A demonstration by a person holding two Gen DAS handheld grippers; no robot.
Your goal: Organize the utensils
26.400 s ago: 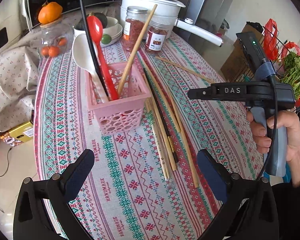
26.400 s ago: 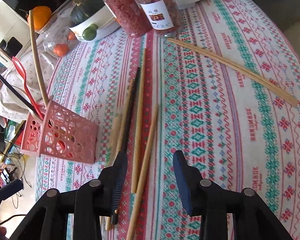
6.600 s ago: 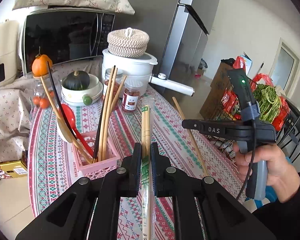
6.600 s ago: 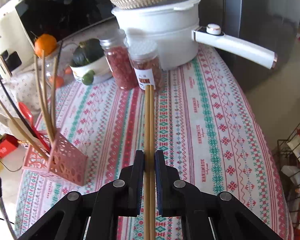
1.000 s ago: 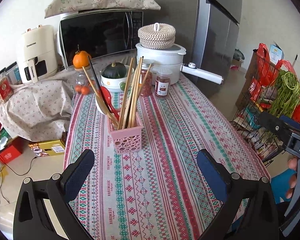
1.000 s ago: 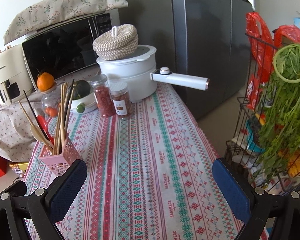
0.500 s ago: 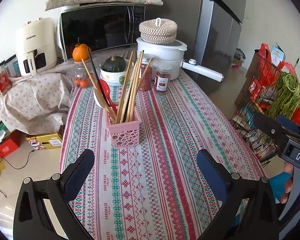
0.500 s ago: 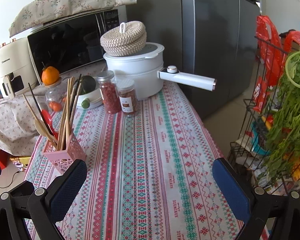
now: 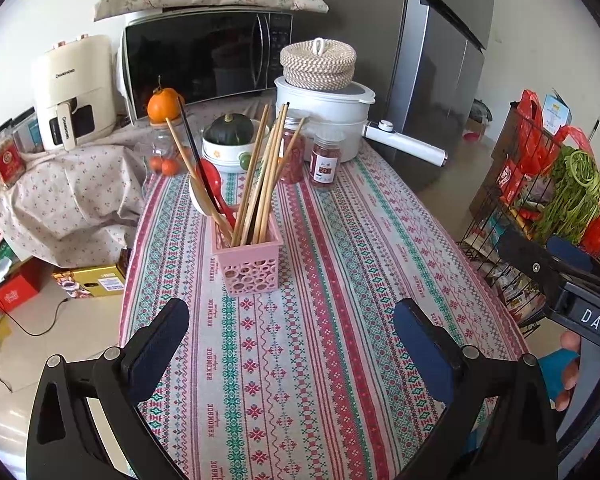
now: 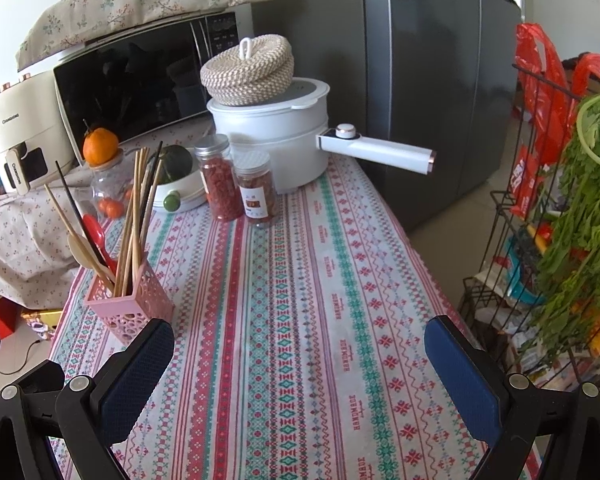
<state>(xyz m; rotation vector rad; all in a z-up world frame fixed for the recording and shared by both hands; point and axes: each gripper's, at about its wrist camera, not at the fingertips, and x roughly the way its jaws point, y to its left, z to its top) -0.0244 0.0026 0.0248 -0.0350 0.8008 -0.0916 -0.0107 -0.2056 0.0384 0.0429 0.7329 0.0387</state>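
Both grippers hang wide apart, holding nothing: the left gripper (image 9: 291, 344) above the near end of the surface (image 9: 340, 264), the right gripper (image 10: 300, 360) over its middle stripes. The pink holder (image 9: 249, 261) stands upright toward the left edge, packed with wooden chopsticks (image 9: 266, 176), a black chopstick (image 9: 190, 136), a red spoon (image 9: 212, 180) and a pale spoon (image 10: 85, 251). Two jars (image 10: 240, 190) and a white pot (image 10: 276, 132) crowd the far end.
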